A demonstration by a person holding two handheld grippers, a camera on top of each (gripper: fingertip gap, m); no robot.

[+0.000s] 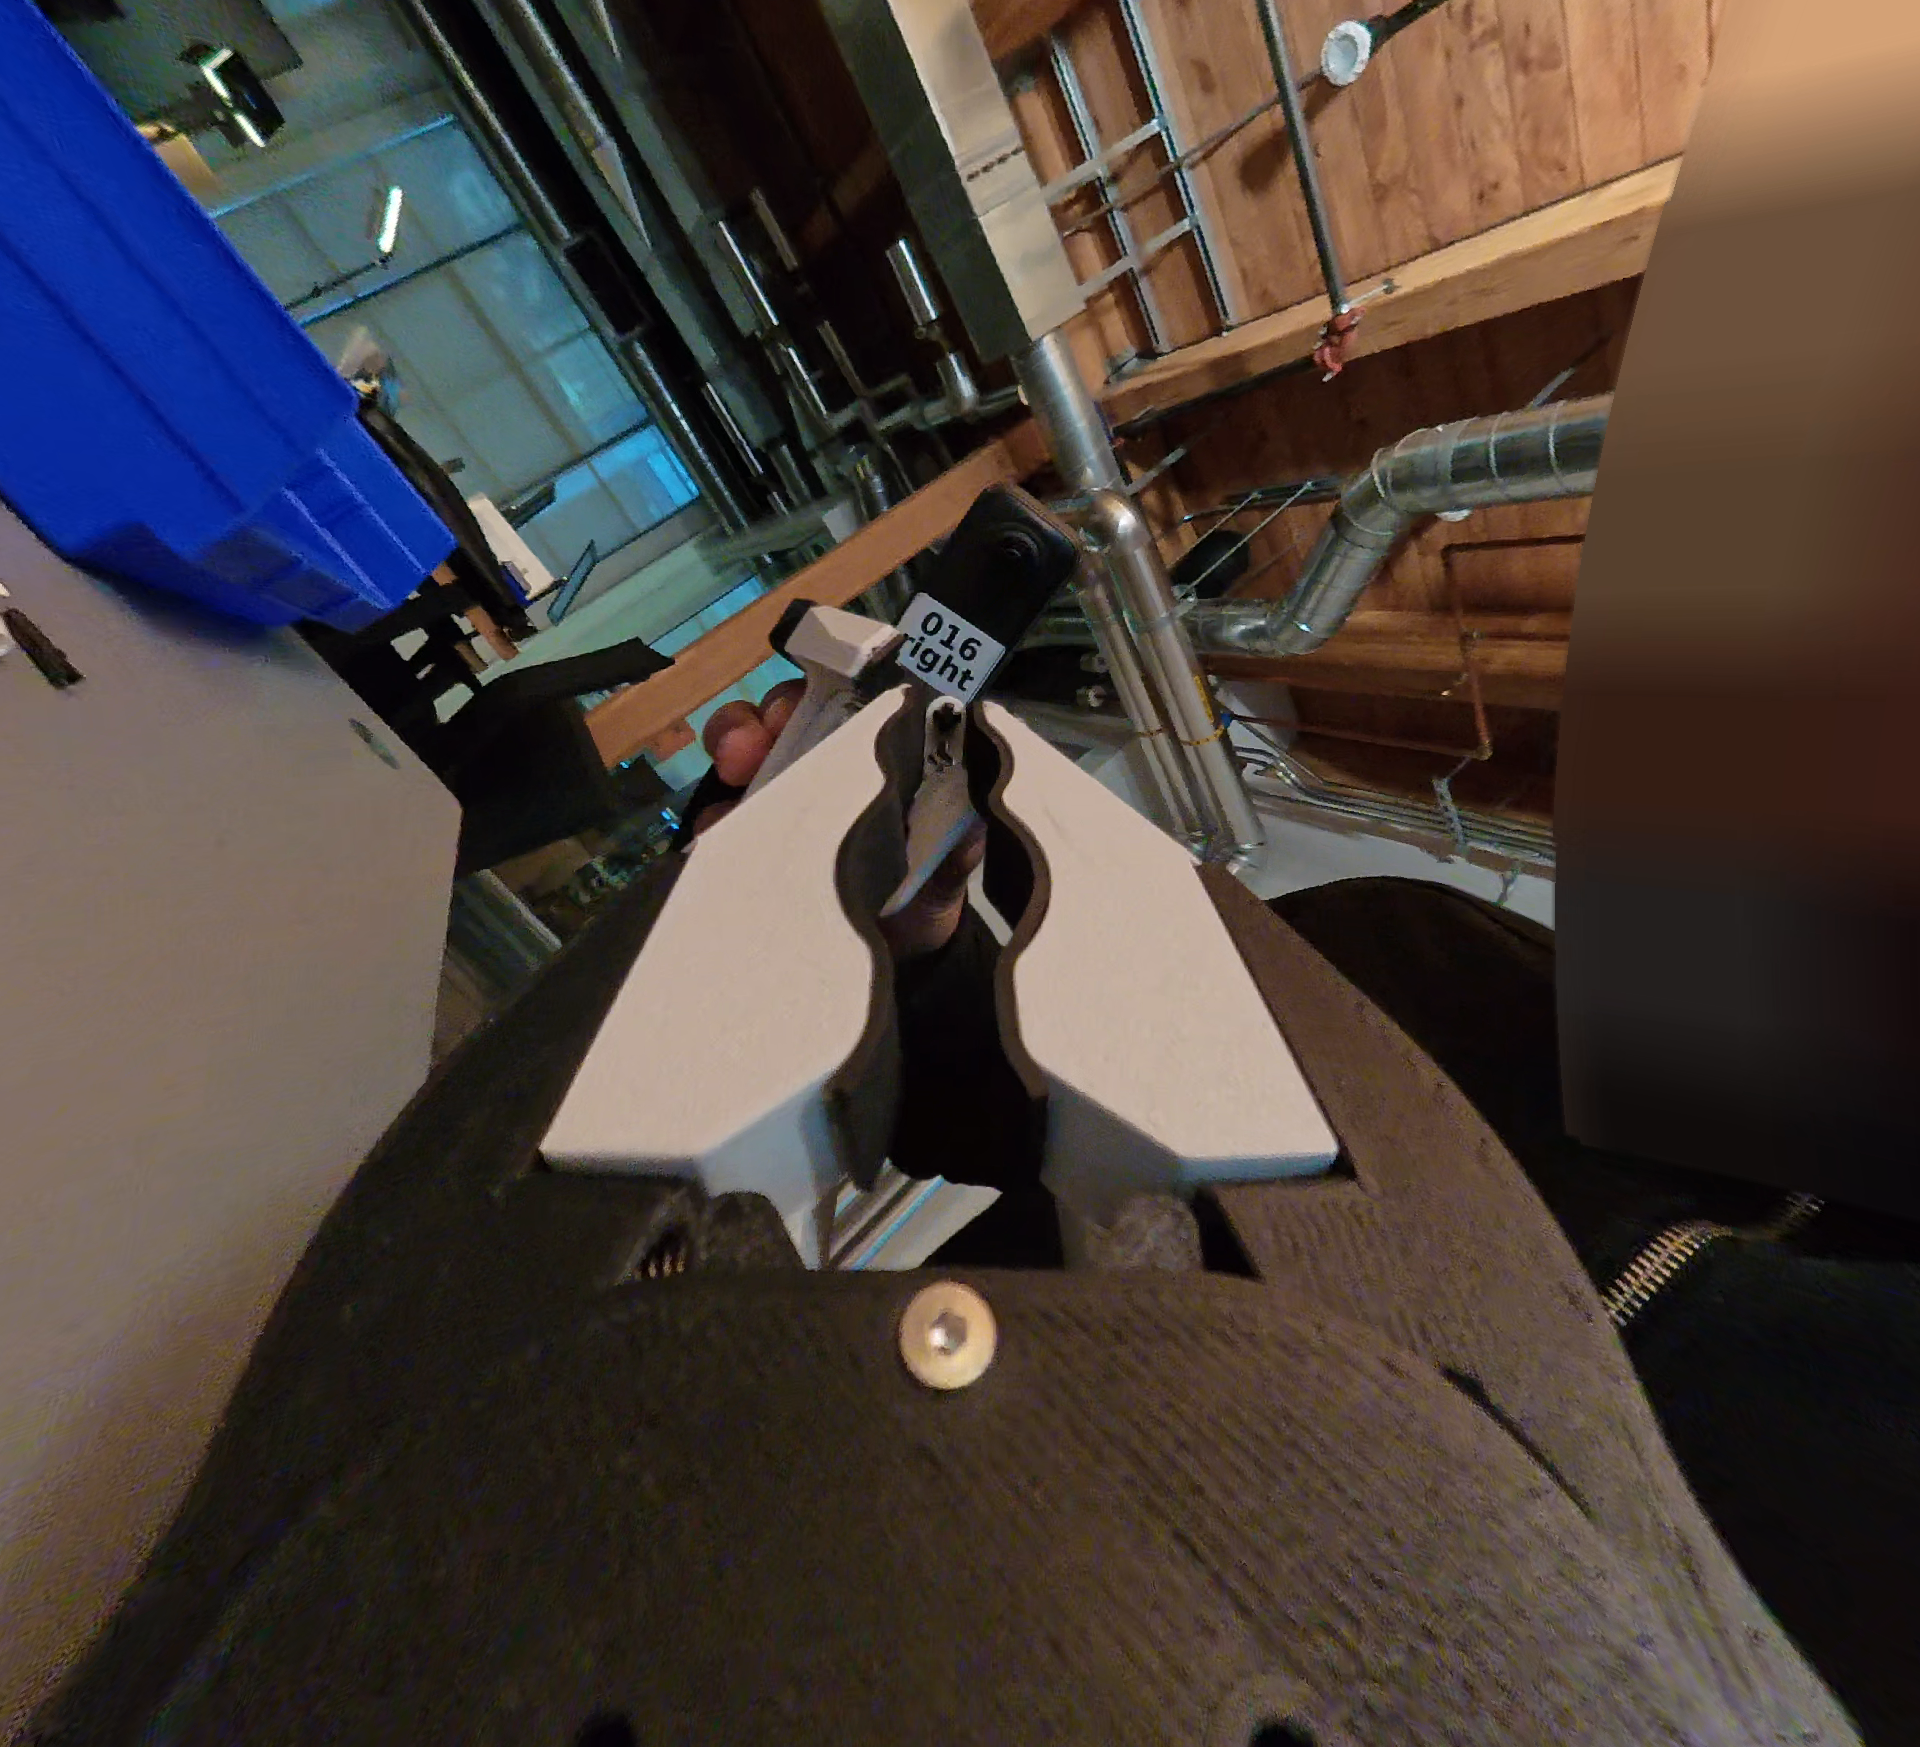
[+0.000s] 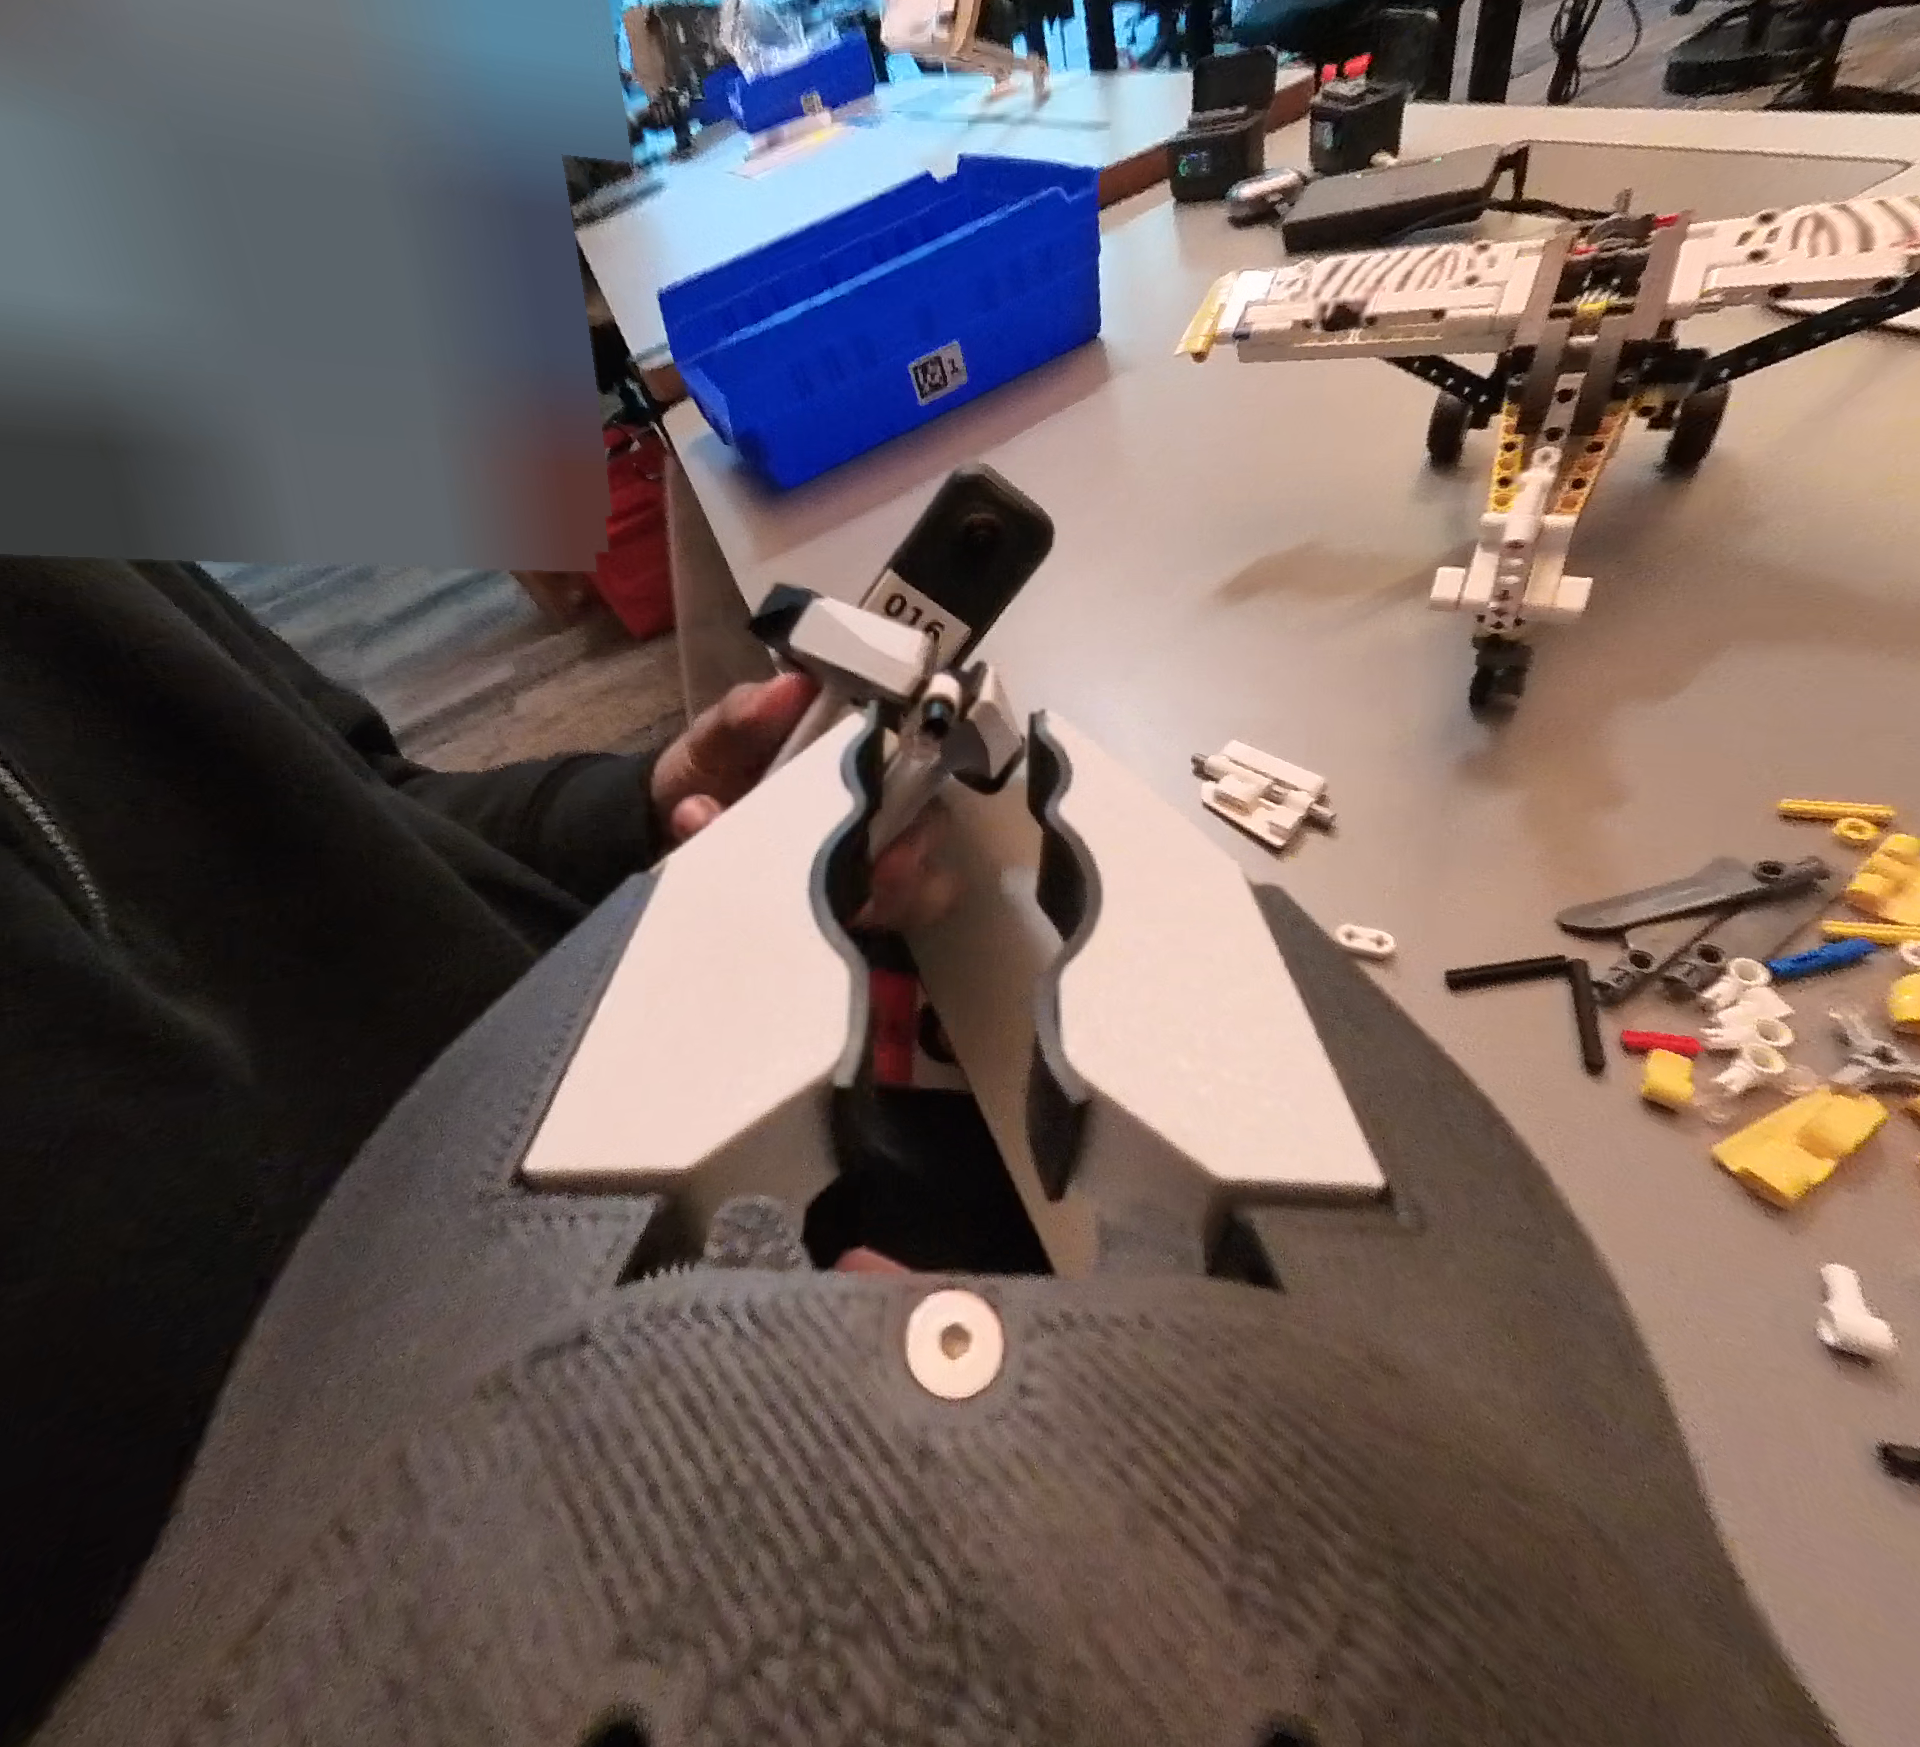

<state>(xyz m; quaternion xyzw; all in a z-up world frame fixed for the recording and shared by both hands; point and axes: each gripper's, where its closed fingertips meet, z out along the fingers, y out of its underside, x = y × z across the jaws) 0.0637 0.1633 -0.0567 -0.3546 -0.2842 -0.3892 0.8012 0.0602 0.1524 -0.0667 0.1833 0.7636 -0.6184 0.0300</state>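
**White pin caught between two facing grippers**

White pin (image 1: 943,723), small and dark at one end, is sitting right at the tips of the left gripper (image 1: 940,710), and we're seeing those fingers clenching on it, almost closed, with the pin filling the slit between them.

Sweeping left to right in the right wrist view, we're passing a dark sleeve (image 2: 312,866), then the hand (image 2: 717,752) that is carrying the left gripper. The pin is held up in the air off the table edge. Its dark end is facing us, so we're judging that its long axis is running roughly along the line between the two grippers.

The right gripper (image 2: 945,736) is standing released. Its fingers are spreading either side of the pin without pressing on it.

Further right, a small white assembly (image 2: 1262,798) is lying on the grey table (image 2: 1195,554), with loose parts (image 2: 1714,991) scattered beyond it. Behind them, a blue bin (image 2: 883,326) and a brick-built plane (image 2: 1558,295) are standing well apart from both grippers.
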